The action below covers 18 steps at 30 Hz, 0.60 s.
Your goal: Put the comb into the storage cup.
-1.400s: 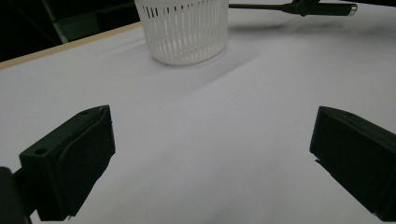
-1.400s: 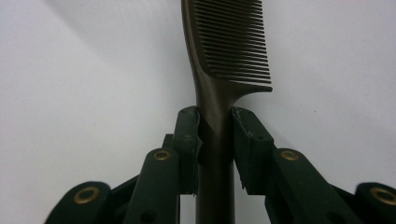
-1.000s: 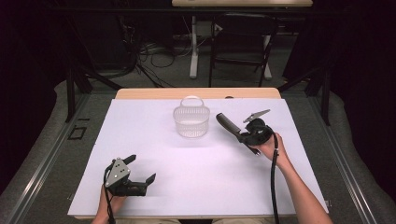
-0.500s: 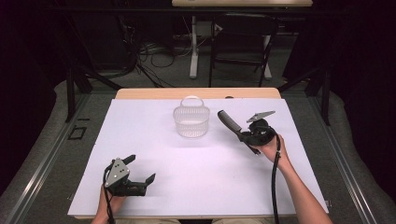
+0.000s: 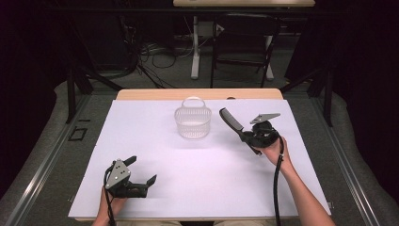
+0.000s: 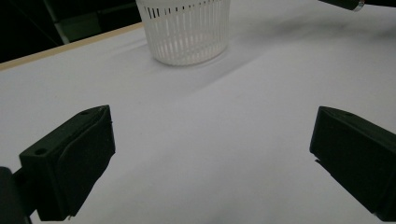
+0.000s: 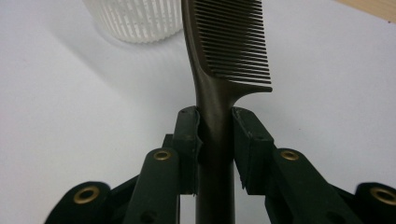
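My right tool clamps the dark comb by its handle, teeth end aimed at ten o'clock toward the white basket; my left tool rests on the desk, jaws apart.

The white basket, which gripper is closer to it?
Right. The right gripper holds a comb just beside the white basket, on its right. The left gripper sits open, far off at the table's near edge.
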### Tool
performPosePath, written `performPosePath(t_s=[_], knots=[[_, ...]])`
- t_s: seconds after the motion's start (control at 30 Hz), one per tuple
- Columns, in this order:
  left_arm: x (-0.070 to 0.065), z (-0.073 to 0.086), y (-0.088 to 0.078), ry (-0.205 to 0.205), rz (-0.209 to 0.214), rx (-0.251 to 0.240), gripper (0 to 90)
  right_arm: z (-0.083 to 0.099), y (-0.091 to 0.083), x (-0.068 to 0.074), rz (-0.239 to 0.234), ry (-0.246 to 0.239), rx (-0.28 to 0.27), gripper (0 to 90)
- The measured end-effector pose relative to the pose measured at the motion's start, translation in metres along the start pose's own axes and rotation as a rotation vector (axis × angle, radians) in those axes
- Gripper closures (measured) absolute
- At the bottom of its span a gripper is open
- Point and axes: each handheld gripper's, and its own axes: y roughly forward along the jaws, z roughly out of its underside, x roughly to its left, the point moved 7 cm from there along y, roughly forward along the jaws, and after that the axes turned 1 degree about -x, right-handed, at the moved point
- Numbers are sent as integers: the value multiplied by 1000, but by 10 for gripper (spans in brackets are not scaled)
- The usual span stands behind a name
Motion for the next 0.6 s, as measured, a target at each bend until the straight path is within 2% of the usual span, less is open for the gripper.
performPosePath(t_s=[0.6], knots=[[1, 1, -1, -3, -2, -1, 2, -9, -6, 3, 17, -10, -77, 725]])
